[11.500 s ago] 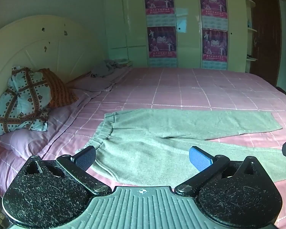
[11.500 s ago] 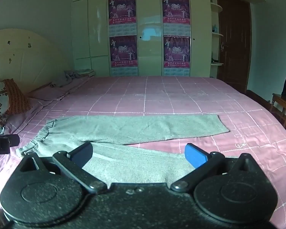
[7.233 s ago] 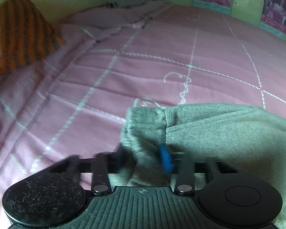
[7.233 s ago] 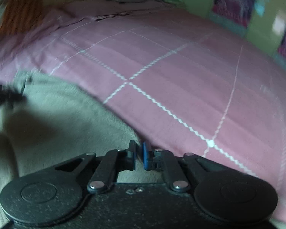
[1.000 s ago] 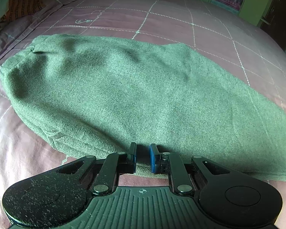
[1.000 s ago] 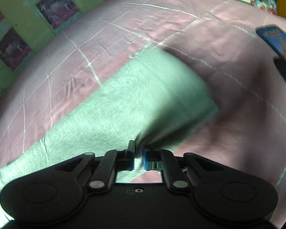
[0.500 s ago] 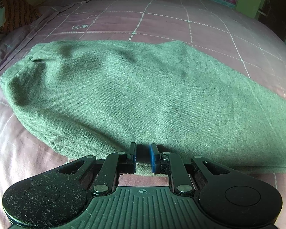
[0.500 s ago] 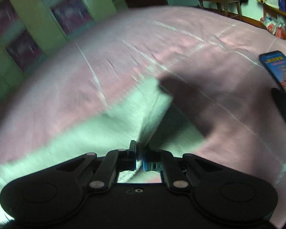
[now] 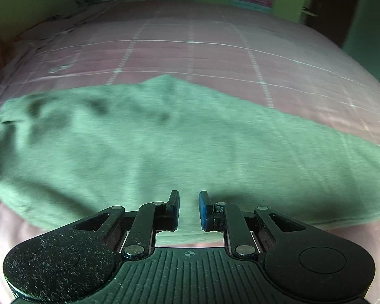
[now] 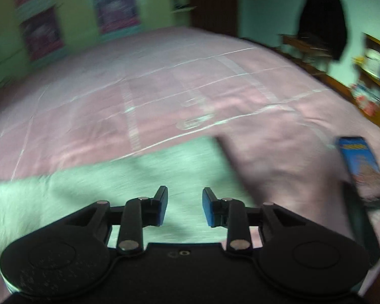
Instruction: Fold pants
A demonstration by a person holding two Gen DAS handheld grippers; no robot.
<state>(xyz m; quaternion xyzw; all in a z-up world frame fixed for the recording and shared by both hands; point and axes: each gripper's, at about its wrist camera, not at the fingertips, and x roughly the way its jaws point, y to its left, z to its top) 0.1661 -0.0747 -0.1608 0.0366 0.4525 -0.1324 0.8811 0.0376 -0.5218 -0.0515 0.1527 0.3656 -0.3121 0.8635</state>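
Observation:
The grey-green pants (image 9: 164, 147) lie folded lengthwise on the pink bed sheet (image 9: 215, 58), waist end at the left, legs running right. My left gripper (image 9: 188, 210) is partly open and empty, over the near edge of the pants. In the blurred right wrist view the leg end of the pants (image 10: 139, 177) lies flat on the sheet (image 10: 164, 88). My right gripper (image 10: 185, 209) is open and empty, just above the cloth near its near edge.
A phone (image 10: 362, 169) lies on the bed at the right, close to the leg end. Wardrobe doors with posters (image 10: 116, 7) stand beyond the bed. A wooden shelf (image 10: 372, 76) and dark clothing (image 10: 321, 22) are at the far right. Bedding is piled at the far left (image 9: 88, 2).
Both grippers have opened and let go of the near edge of the pants. The right gripper has lifted and swung, and the leg end has dropped flat.

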